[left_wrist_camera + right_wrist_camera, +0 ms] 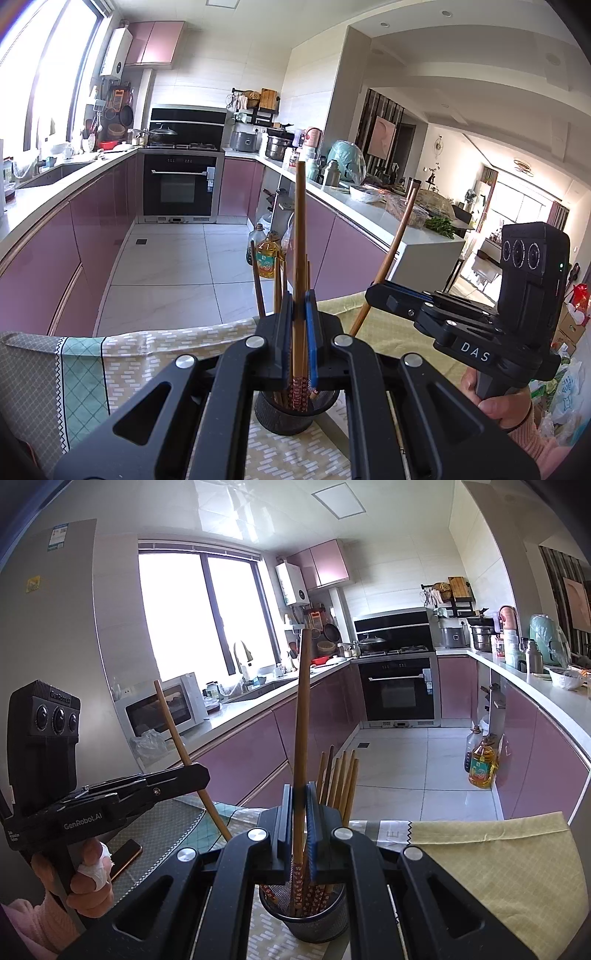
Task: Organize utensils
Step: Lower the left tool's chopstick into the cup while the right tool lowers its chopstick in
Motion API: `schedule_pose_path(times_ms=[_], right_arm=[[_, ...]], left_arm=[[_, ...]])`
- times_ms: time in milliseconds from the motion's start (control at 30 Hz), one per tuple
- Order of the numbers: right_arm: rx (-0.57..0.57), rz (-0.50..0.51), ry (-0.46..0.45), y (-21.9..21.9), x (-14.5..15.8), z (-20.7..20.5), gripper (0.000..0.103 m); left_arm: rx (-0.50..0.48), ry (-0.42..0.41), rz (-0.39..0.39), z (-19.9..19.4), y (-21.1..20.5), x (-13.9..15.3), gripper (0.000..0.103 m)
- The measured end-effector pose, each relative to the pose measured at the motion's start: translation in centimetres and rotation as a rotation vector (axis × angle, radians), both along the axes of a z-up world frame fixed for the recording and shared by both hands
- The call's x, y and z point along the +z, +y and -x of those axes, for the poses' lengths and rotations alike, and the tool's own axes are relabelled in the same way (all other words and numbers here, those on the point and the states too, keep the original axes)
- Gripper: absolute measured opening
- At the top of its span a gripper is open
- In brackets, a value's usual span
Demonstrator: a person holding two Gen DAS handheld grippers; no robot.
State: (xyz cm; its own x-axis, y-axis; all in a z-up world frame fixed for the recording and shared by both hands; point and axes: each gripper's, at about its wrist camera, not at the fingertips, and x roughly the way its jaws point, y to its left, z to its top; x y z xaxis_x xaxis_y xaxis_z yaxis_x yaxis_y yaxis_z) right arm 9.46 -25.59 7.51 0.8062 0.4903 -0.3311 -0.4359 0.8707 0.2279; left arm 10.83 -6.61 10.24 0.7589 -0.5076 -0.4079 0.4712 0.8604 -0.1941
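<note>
Each hand-held gripper, left [298, 325] and right [298, 812], pinches 1 chopstick [300, 236] above the holder [303, 919] on the table [498, 853]. Releasing a tilted stick could miss the holder.

Upright chopsticks [341, 779] crowding mesh holder [306, 919]

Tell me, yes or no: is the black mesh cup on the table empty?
No. In the right wrist view the black mesh cup already holds several chopsticks standing upright.
</note>
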Motion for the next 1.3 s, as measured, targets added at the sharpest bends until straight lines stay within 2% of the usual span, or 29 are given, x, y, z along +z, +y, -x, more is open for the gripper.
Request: schedule_pose_path(times_ms=[1300], right_arm=[[-0.002,0.018,0.052,0.1,-1.5,-1.6,0.006]], left_arm=[[-0.017,0.062,-0.036,-2.1,-0.6,-1.9,0.007]])
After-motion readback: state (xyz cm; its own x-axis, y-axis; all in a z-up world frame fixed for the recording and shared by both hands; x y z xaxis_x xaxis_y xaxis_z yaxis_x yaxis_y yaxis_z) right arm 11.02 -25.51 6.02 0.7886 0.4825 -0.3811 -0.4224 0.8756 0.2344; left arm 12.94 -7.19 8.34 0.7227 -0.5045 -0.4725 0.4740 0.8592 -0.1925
